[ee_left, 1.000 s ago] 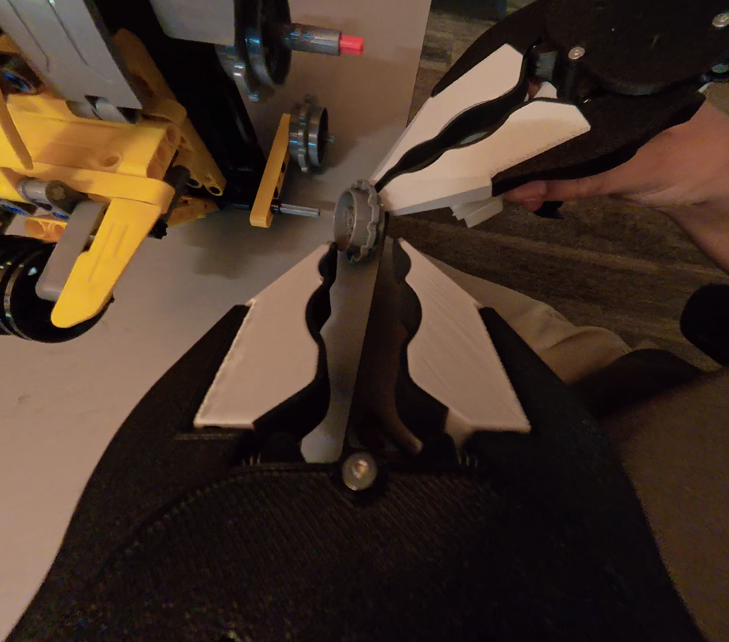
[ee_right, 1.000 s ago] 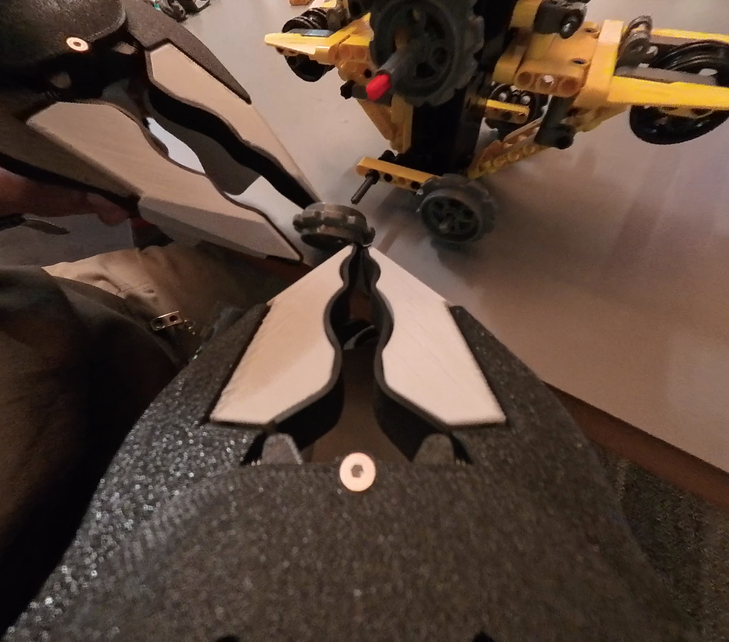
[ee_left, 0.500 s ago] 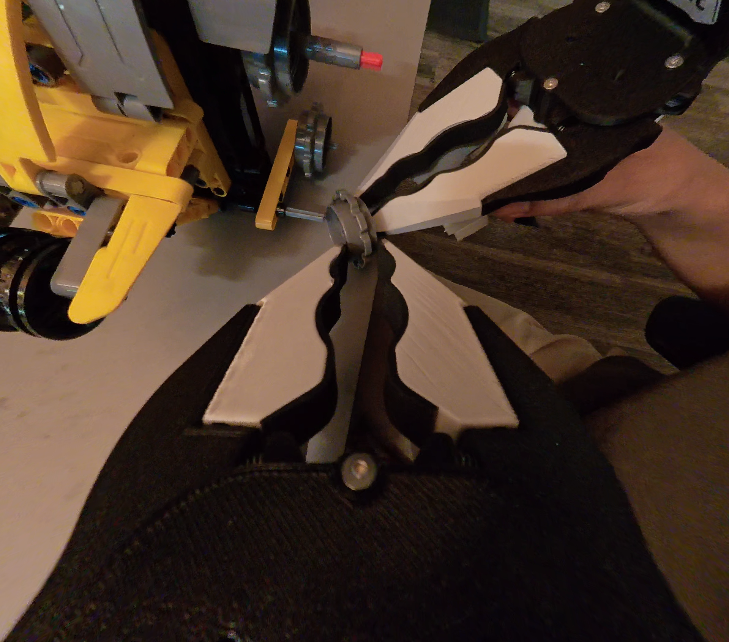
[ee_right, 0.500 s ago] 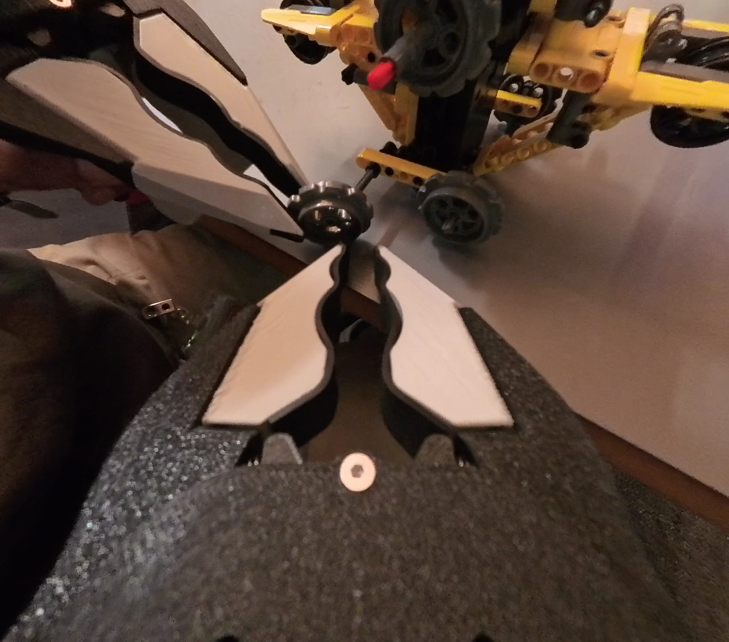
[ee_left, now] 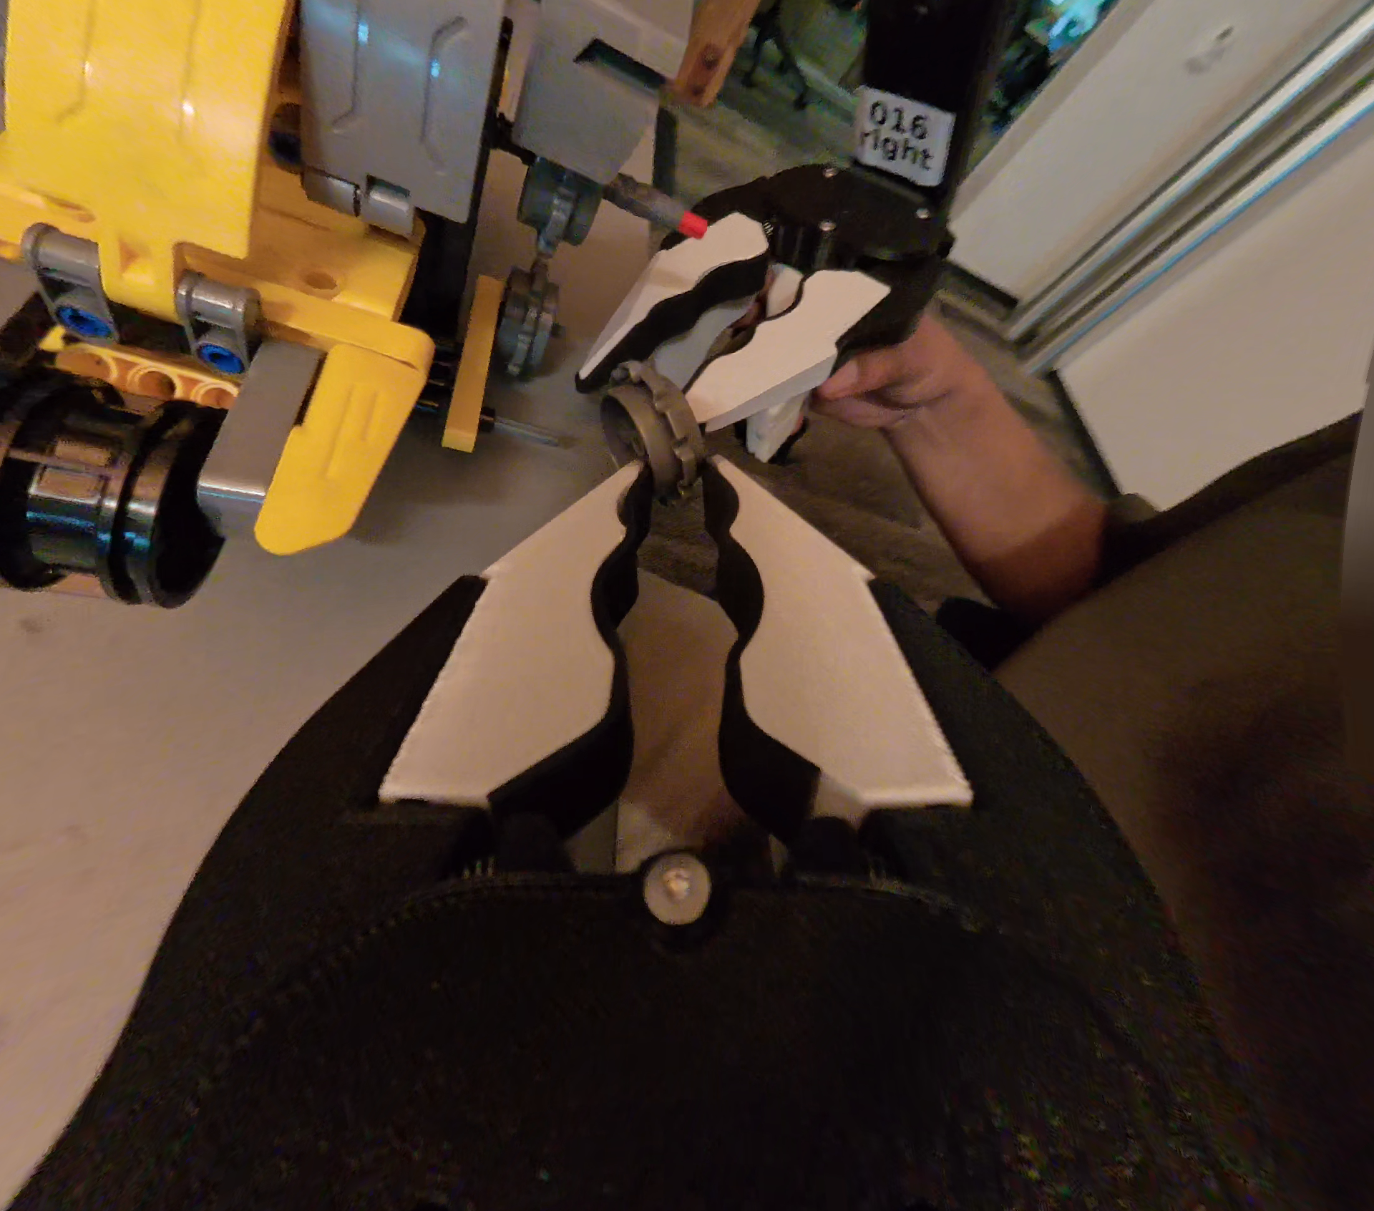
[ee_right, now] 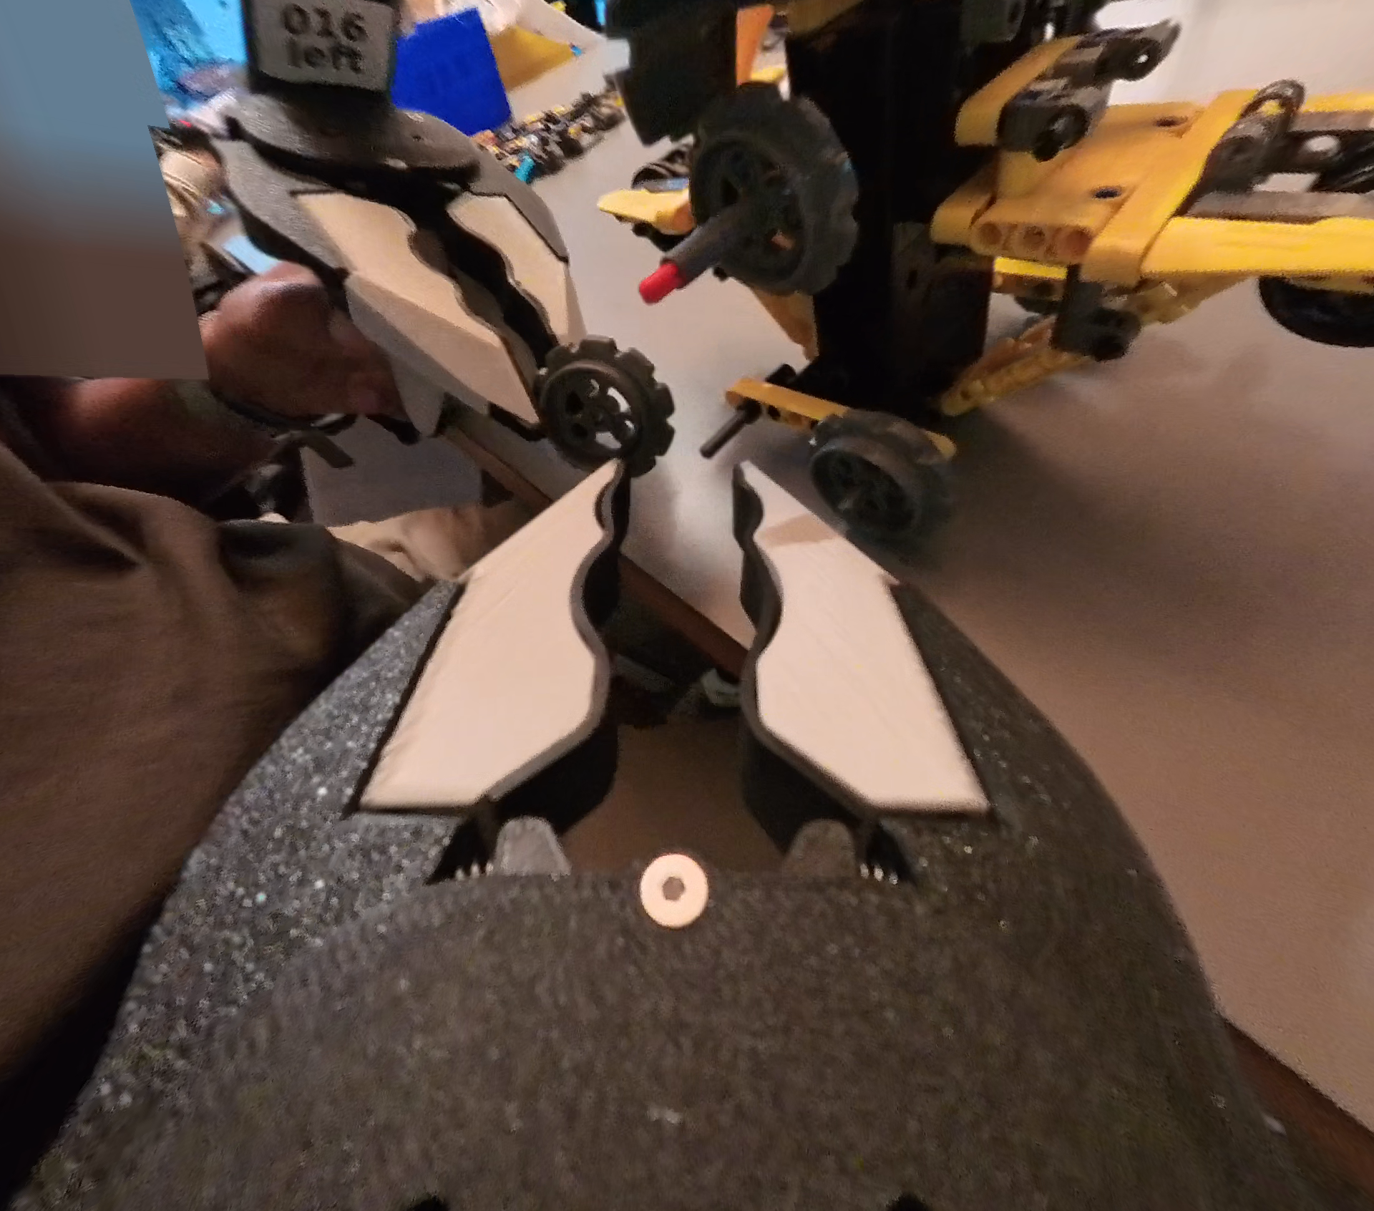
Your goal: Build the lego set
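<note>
The left gripper pinches a small dark wheel between its tips; the wheel is a ridged plastic ring with lugs round its rim and thin spokes, held in the air just off the near edge of the table. The right gripper stands with its jaws parted and nothing between them, its left tip just beside the wheel. Both tools have flat white fingers edged with wavy black rubber, set in rough, grainy black bodies.

Past the wheel stands a toy machine of glossy yellow and matte grey plastic blocks, with pin holes along its beams. A bare thin axle sticks out of a low yellow beam toward the wheel, apart from it. Higher up, a thicker rod ends in a red tip.

The toy's top and far side are cut off. A flat grey patch covers the upper left of the right wrist view. Loose parts far back on the table are too blurred to name.

The table is smooth, pale grey. Beyond it lie dark carpet and a white wall.
</note>
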